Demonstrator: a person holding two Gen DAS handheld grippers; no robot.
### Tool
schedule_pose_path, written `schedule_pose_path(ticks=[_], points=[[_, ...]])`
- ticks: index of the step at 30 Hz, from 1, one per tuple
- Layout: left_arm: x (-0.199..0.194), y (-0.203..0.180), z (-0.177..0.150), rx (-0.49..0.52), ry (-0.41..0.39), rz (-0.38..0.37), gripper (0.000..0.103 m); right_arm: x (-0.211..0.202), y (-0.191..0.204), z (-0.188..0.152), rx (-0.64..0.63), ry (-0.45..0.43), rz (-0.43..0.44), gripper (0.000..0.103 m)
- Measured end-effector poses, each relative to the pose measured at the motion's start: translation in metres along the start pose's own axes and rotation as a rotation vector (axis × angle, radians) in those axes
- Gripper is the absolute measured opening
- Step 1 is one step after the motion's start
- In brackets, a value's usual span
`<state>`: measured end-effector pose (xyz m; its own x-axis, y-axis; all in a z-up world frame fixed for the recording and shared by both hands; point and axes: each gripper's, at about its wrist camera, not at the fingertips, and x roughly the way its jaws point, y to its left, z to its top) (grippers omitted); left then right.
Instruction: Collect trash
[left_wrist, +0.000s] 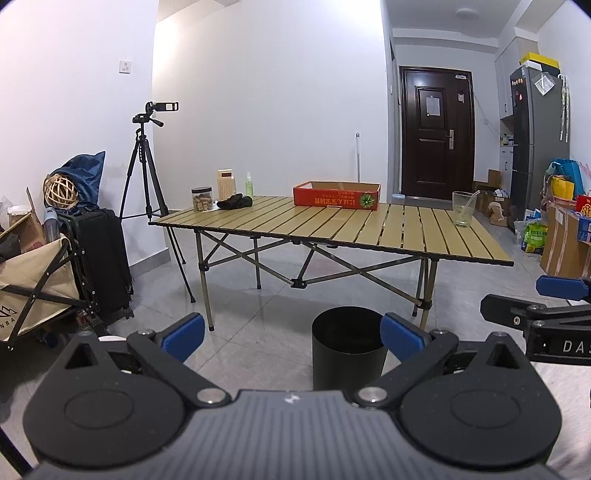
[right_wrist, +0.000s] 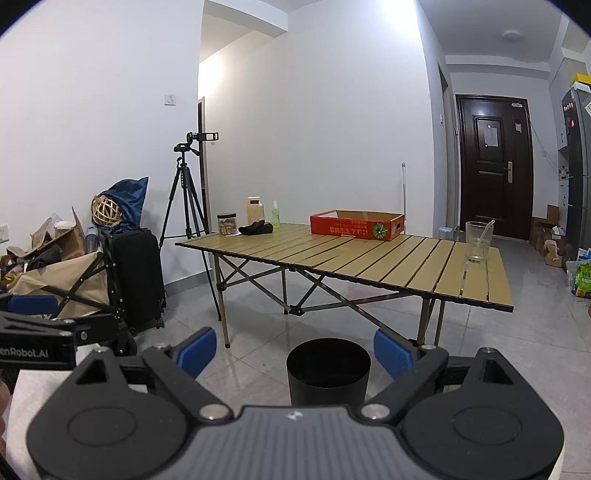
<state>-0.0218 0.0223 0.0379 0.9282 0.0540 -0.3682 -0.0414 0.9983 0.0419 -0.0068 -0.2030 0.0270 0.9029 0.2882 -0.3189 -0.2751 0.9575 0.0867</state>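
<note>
On the tiled floor, near side of the counter (left_wrist: 369, 229): one black cylindrical bin (left_wrist: 349, 347), upright, open at the top, standing just in front of the counter's near legs. No trash can be made out inside it from either view.

Left claw (left_wrist: 291, 334): blue-padded fingers spread wide apart, holding nothing, raised above the floor with the bin seen between them and beyond.

Right claw (right_wrist: 294, 352): fingers likewise wide apart and empty, the same bin framed between them. Its side shows at the right edge of the left wrist view.

Counter, a slatted folding type on crossed metal legs, carries:
- red cardboard tray (left_wrist: 337, 195), shallow, far side, centre;
- clear glass (left_wrist: 463, 209) with a straw leaning in it, right end;
- lidded jar (left_wrist: 202, 199), far left corner;
- dark bundle of cloth (left_wrist: 235, 202), just right of the jar;
- pale container (left_wrist: 226, 183) and green spray bottle (left_wrist: 249, 185), behind the cloth.

Left of the counter: tripod with camera (left_wrist: 147, 162), black suitcase (left_wrist: 103, 258), folding wagon (left_wrist: 33, 288). Far right: dark door (left_wrist: 437, 133) and refrigerator (left_wrist: 535, 144).
</note>
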Motion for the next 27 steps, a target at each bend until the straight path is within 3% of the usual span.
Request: schedule_pose_path(ticks=[2, 27], points=[[-0.0002, -0.0001, -0.0003, 0.000, 0.000, -0.001, 0.103, -0.0008, -0.0003, -0.0003, 0.003, -0.005, -0.001, 0.100], [-0.0025, 0.0046, 0.0022, 0.005, -0.019, 0.004, 0.103, -0.0038, -0.0005, 0.0021, 0.012, -0.039, -0.016, 0.103]])
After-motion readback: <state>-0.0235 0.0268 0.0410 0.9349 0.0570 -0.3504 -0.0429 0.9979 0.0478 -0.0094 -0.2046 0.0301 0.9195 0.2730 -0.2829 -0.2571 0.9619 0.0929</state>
